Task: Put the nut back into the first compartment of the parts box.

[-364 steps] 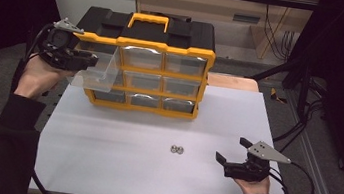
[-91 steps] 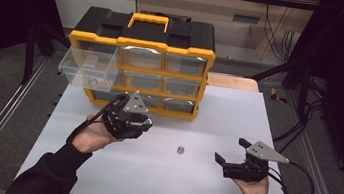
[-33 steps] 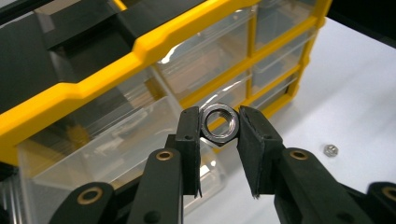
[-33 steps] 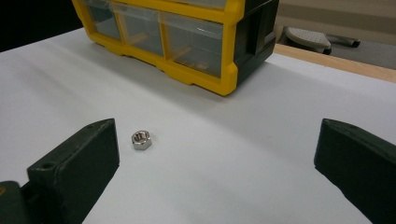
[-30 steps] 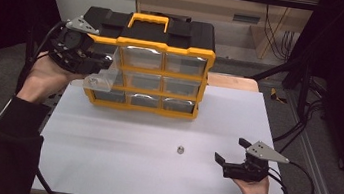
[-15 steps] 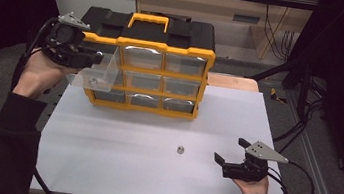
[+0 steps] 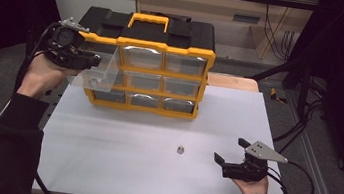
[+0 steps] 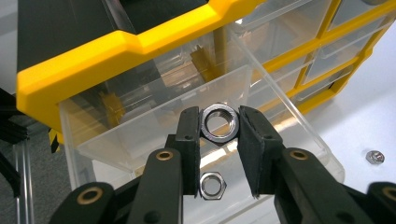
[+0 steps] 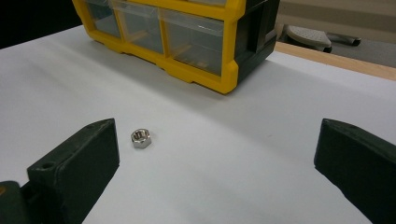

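A yellow-and-black drawer organizer point(image 7: 166, 51) stands at the back of the white table point(image 7: 115, 170). Its top-left clear drawer point(image 7: 104, 70) is pulled out. My left gripper point(image 7: 94, 59) hovers over that drawer, shut on a steel hex nut point(image 8: 219, 122). A second nut point(image 8: 212, 185) lies on the drawer floor below it. Another nut point(image 7: 179, 149) lies loose on the table. In the right gripper view this loose nut point(image 9: 140, 138) sits just inside the left jaw. My right gripper point(image 7: 230, 151) rests open on the table to the nut's right, holding nothing.
The organizer's other drawers point(image 7: 179, 85) are pushed in. A wooden board point(image 7: 232, 81) lies behind the table at right. Cables point(image 7: 296, 169) trail off the right edge. The table point(image 9: 261, 154) stretches white in front of the organizer.
Three seconds ago my left gripper was down at the table's middle; it has since risen back to the pulled-out drawer, and one nut fewer lies on the table. The right gripper stayed put.
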`<state>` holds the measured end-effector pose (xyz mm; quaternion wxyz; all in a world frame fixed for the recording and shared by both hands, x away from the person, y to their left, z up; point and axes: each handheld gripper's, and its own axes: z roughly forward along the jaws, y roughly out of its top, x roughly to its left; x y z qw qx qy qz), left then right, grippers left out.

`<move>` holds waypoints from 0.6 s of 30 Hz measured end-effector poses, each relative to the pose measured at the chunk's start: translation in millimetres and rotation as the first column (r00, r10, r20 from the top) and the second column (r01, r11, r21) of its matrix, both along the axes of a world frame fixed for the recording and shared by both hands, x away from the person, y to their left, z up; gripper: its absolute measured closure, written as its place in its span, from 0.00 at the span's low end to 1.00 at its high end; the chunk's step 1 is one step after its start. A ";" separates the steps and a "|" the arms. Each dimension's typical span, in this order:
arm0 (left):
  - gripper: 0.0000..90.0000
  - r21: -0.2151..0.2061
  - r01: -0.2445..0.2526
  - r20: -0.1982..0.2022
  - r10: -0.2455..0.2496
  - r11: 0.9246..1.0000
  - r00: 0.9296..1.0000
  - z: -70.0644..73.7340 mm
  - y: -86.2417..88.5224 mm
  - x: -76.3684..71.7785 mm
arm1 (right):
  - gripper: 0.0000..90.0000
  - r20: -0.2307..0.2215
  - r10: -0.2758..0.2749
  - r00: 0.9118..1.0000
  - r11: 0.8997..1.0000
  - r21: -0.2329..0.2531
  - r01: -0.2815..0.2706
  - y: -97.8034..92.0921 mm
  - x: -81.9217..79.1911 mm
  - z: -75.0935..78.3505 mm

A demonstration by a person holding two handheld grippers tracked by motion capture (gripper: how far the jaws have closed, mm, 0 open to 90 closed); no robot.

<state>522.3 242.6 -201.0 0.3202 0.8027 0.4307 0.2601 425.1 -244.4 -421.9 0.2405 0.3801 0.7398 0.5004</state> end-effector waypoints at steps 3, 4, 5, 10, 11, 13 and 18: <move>0.77 0.006 0.002 -0.003 -0.002 1.000 1.000 -1.6 -0.5 1.5 | 0.01 0.001 0.000 1.000 1.000 -0.001 0.000 0.0 0.1 -0.1; 0.77 0.003 0.001 -0.011 -0.001 1.000 1.000 -2.5 -1.1 2.1 | 0.01 0.001 -0.001 1.000 1.000 -0.001 0.001 -0.1 0.2 -0.1; 0.77 0.002 0.003 -0.013 -0.003 1.000 1.000 -4.3 -2.0 3.1 | 0.01 0.001 -0.001 1.000 1.000 -0.003 0.001 -0.1 0.2 -0.2; 0.77 0.005 0.006 -0.026 -0.005 1.000 1.000 -8.0 -3.8 4.8 | 0.01 0.003 0.001 1.000 1.000 -0.002 -0.001 -0.2 0.0 0.0; 0.77 0.002 0.005 -0.026 -0.004 1.000 1.000 -8.8 -3.8 5.3 | 0.01 0.003 0.001 1.000 1.000 -0.001 -0.001 -0.3 0.0 0.1; 0.77 0.001 0.004 -0.032 -0.004 1.000 0.999 -9.8 -3.9 5.9 | 0.01 0.005 0.000 1.000 1.000 -0.003 0.000 -0.3 0.2 0.0; 0.77 -0.001 0.003 -0.044 -0.003 1.000 0.999 -10.0 -4.8 5.9 | 0.01 0.004 0.001 1.000 1.000 -0.001 -0.001 -0.1 0.1 0.1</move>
